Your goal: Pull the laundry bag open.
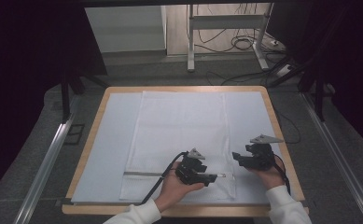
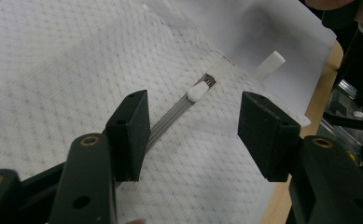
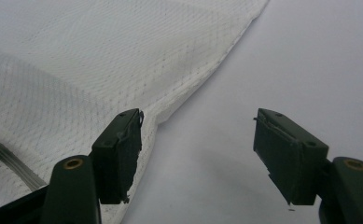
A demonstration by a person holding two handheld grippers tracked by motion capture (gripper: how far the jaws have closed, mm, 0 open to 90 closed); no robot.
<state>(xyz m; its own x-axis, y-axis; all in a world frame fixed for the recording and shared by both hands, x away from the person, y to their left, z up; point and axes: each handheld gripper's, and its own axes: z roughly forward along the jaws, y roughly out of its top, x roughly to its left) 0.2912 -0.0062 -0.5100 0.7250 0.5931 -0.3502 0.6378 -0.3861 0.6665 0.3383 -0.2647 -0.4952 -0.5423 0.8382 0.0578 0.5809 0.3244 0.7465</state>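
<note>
Now both tongs are spread wide: the left gripper [image 2: 193, 135] hovers over the mesh bag [image 1: 179, 135], zipper pull [image 2: 198, 91] just ahead of its jaws; the right gripper [image 3: 198, 154] straddles the bag's edge.

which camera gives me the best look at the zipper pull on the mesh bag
The left gripper view: the white zipper pull sits close and sharp between the open jaws. The high view shows just a tiny speck; the right gripper view catches some zipper track.
</note>
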